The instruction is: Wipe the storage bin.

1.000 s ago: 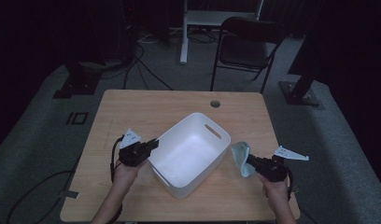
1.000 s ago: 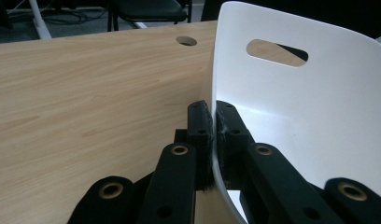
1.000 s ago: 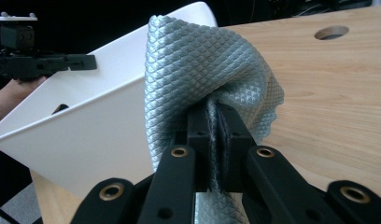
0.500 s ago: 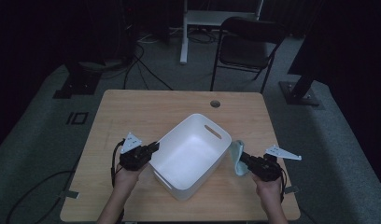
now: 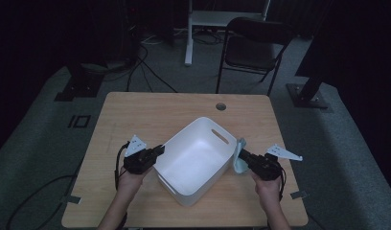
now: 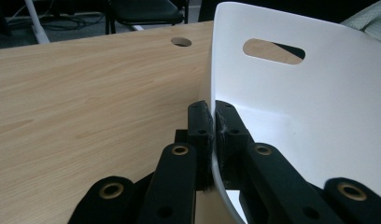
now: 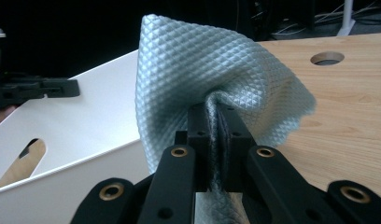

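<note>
White plastic rectangular bin (image 5: pixel 196 160) with slot handles sits on the light wooden table (image 5: pixel 136 115), a bit toward the near edge and roughly centred between the left and right edges. It's turned diagonally, so its long axis runs from the near-left corner of the table toward the far-right one, open top facing up.

Left gripper (image 6: pixel 212 122) has its jaws clamped right on the bin's thin wall, one jaw outside and one inside, at the long side facing the table's left edge. You can see the slot handle (image 6: pixel 273 50) in the end wall past the jaws.

Right gripper (image 7: pixel 215 122) is closed tight on a pale blue-green quilted cloth (image 7: pixel 212 74), pinched at a bunched fold and fanning out above the jaws. In the high view the cloth (image 5: pixel 239 155) is just beside the bin's right-facing wall, near its rim.
</note>
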`<state>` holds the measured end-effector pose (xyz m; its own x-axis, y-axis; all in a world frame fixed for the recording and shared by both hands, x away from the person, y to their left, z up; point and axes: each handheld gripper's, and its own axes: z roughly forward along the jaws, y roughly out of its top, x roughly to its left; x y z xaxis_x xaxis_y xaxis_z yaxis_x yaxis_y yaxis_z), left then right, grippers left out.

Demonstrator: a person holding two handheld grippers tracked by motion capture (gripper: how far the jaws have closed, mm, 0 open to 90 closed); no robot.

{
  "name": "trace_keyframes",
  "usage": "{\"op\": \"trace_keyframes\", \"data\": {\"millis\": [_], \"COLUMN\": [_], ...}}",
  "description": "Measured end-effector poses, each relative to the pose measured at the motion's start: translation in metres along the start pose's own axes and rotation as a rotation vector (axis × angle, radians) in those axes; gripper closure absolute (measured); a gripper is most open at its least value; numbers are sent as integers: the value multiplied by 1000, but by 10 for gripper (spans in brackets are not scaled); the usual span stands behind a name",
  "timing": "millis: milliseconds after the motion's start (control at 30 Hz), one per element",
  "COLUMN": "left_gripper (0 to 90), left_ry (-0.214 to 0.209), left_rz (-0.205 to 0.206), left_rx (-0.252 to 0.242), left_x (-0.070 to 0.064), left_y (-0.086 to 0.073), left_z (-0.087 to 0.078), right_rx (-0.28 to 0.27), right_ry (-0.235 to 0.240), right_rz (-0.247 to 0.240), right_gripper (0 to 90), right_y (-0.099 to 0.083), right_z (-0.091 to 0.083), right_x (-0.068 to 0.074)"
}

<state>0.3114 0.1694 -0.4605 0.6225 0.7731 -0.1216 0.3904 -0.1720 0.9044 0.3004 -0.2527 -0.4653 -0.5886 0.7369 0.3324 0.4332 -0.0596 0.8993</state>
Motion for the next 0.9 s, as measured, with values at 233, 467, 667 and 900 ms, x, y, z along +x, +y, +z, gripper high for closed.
{"op": "trace_keyframes", "data": {"millis": [233,467,667,900], "left_gripper": [869,869,870,871], "left_ry": [0,1,3,6], "left_rz": [-7,-7,10,16], "left_rx": [-2,-4,-2,-2], "left_x": [0,0,-1,-2], "left_y": [0,-1,0,0], "left_z": [0,0,0,1], "right_rx": [14,32,44,53], "right_ry": [-25,-53,-18,-27], "right_rz": [-5,-1,33,35], "right_gripper": [853,854,854,854], "right_y": [-4,-6,-9,-11], "right_z": [3,5,8,10], "right_x": [-1,1,-4,-1]}}
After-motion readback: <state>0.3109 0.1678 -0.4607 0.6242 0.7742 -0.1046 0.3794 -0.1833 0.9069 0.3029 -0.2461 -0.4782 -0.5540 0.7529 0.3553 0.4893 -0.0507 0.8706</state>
